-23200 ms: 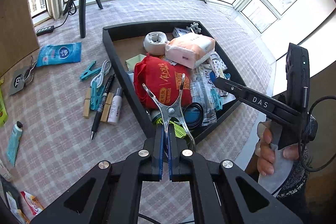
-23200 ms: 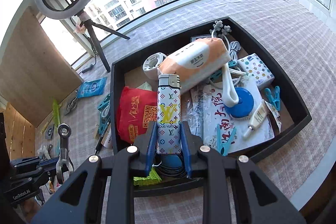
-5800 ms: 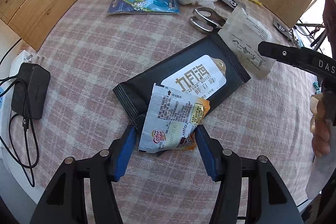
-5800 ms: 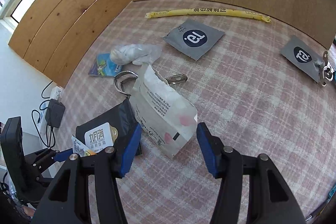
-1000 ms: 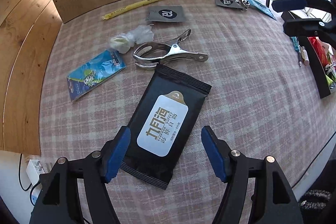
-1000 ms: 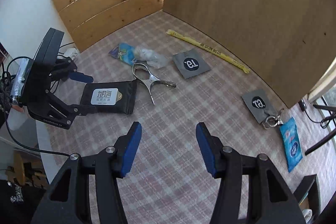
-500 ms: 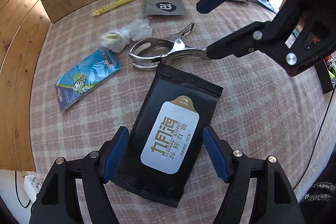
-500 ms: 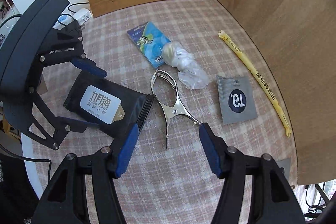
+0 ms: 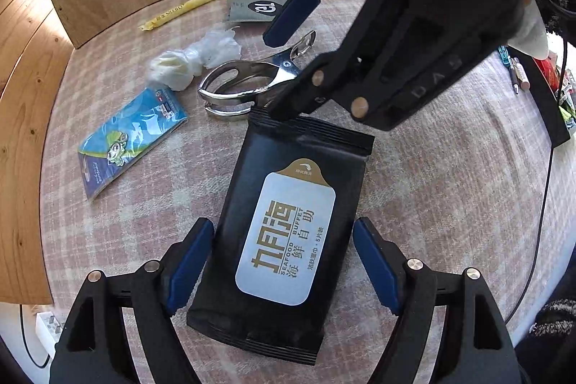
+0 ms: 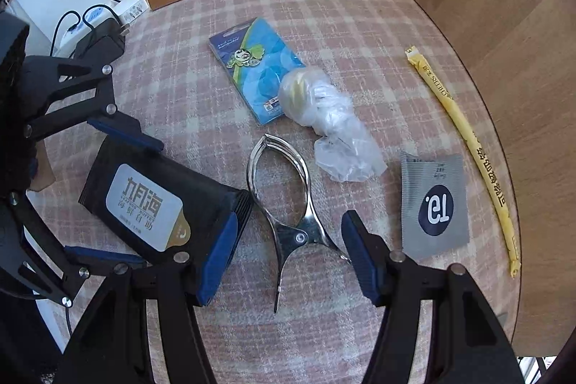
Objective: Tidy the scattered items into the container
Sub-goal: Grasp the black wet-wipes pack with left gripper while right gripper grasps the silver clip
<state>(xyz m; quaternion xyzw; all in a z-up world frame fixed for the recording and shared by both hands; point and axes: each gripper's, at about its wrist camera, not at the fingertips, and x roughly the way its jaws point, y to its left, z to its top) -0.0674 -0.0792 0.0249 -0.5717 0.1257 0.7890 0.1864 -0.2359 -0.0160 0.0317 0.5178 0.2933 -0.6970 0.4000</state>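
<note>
Black plastic fingers of the left gripper (image 9: 280,267) stand spread on either side of the black wet-wipe pack with a white label (image 9: 284,229), which lies flat on the pink checked tablecloth (image 9: 432,168). Beyond the pack's far end, the right gripper (image 10: 288,254) angles down, its blue-padded fingers also wide apart, straddling the handles of the shiny metal spring clamp (image 10: 288,204). Farther off lie a crumpled clear plastic bag (image 10: 334,128) and a blue card packet (image 10: 252,67).

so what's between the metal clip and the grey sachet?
Bare checked cloth, right wrist view: the metal clip and grey sachet lie apart. Only the right hand-held gripper, open around the clip handles, puts a fingertip pad over that gap.
</note>
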